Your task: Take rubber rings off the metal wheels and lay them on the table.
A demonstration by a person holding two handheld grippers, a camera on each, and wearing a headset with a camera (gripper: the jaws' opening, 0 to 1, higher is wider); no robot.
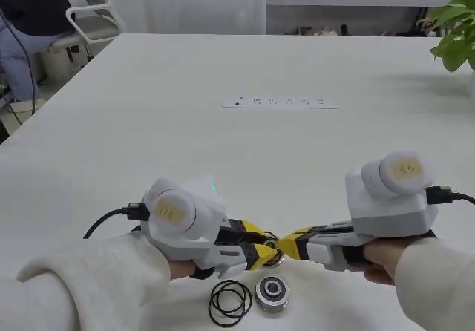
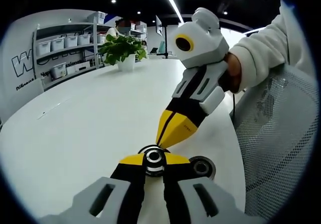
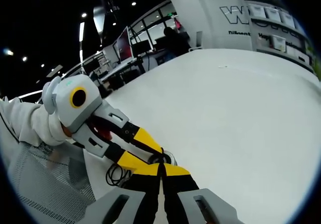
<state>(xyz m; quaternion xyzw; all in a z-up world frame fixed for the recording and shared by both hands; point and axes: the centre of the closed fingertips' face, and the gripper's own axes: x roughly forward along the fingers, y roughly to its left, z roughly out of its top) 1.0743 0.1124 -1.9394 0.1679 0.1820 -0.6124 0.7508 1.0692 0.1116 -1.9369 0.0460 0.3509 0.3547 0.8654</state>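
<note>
**A:** What do your claws have hold of?

**B:** My left claw is closed on a metal wheel, one yellow jaw on each side. It holds the wheel close to the tabletop; whether the wheel touches it, I cannot tell. My right claw has its jaws pressed together into a point. Its tip is right at the wheel's rim, where the rubber ring sits. I cannot tell whether the ring is pinched.

**A:** How will that ring handle?

**B:** I judge it soft, stretchy and light. It probably clings to the metal, so it wants peeling over the edge, not a straight tug. I'd take a thin bite on its outer edge only. The wheel looks hard and smooth, so it may slip or turn unless my left jaws clamp it firmly.

**A:** And further out?

**B:** Some loose rings lie flat on the tabletop near me, just beside a second wheel. This ring belongs down there too.
</note>
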